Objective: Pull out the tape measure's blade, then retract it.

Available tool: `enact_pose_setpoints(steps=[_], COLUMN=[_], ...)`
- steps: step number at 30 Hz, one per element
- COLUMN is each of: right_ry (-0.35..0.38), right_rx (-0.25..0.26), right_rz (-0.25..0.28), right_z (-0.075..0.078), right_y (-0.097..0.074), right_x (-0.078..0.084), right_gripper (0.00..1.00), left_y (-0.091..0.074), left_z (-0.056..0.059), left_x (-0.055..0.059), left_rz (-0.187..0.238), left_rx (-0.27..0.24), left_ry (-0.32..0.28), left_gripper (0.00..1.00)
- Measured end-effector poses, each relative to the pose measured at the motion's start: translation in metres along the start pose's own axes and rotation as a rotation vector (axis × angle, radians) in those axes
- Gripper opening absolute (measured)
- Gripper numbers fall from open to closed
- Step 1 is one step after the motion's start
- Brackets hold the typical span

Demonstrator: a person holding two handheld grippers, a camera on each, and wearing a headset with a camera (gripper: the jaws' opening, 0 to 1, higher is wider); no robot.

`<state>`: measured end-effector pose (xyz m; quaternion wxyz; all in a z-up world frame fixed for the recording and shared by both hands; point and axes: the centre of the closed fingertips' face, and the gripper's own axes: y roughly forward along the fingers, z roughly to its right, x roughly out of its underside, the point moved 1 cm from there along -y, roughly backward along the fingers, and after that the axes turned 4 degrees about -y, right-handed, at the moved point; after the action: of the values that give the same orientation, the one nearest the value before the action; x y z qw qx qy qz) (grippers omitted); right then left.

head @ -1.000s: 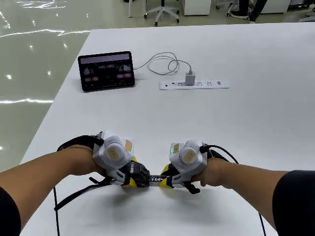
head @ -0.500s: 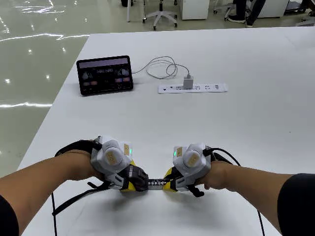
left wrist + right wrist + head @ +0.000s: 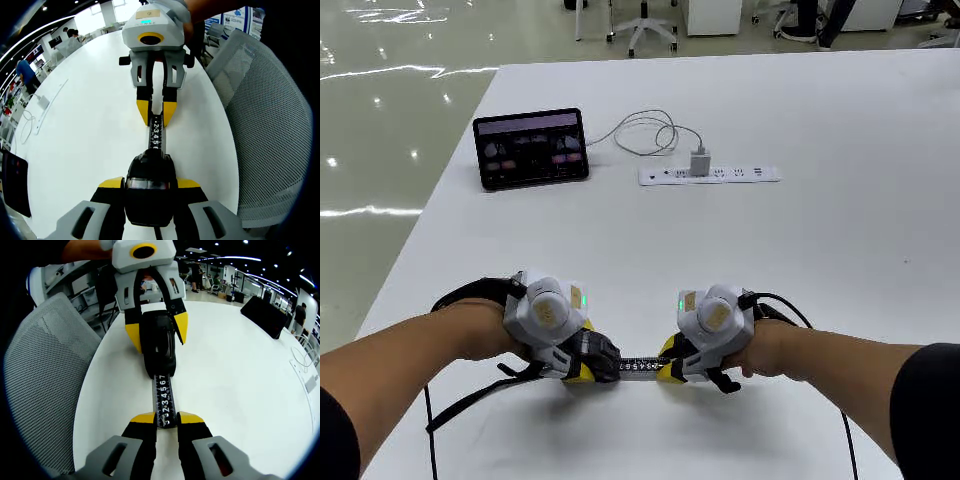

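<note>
A glossy pale floor borders a wide white bench, and office chair bases stand beyond its far edge at twelve o'clock. In the head view, at ten o'clock from the person's hands, a dark tablet stands propped with its screen lit. At its three o'clock a white cable loops across to a white charger. The charger is plugged into a white power strip that lies flat at about twelve o'clock from the hands.

At six o'clock, near the bench's close edge, the left hand-held gripper presses its yellow-tipped jaws against both sides of the black tape measure, pinching its case. From the mouth of the case the blade runs out a short way toward three o'clock in the head view. The numerals one to seven can be read in the right gripper view. Whether the blade touches the bench I cannot tell. The right hand-held gripper pinches the blade's free end between its jaw tips. The two hand-held grippers face each other, near but apart, with the blade bridging them. At three o'clock in the left gripper view, a grey mesh chair back stands just beside the bench edge.
</note>
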<state>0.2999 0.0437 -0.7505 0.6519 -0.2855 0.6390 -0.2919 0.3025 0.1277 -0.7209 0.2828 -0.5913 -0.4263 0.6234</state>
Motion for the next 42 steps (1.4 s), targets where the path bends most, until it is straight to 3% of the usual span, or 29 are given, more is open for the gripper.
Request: enact_pose_setpoints(steps=[42], right_ry=[0.009], right_rx=[0.009], right_rz=[-0.006], right_z=[0.004], right_y=[-0.023], right_x=[0.027], right_gripper=[0.11], left_y=[0.000], left_z=[-0.001], left_x=[0.000], left_rz=[0.007], left_rx=[-0.009], left_ry=[-0.002], left_gripper=[0.33])
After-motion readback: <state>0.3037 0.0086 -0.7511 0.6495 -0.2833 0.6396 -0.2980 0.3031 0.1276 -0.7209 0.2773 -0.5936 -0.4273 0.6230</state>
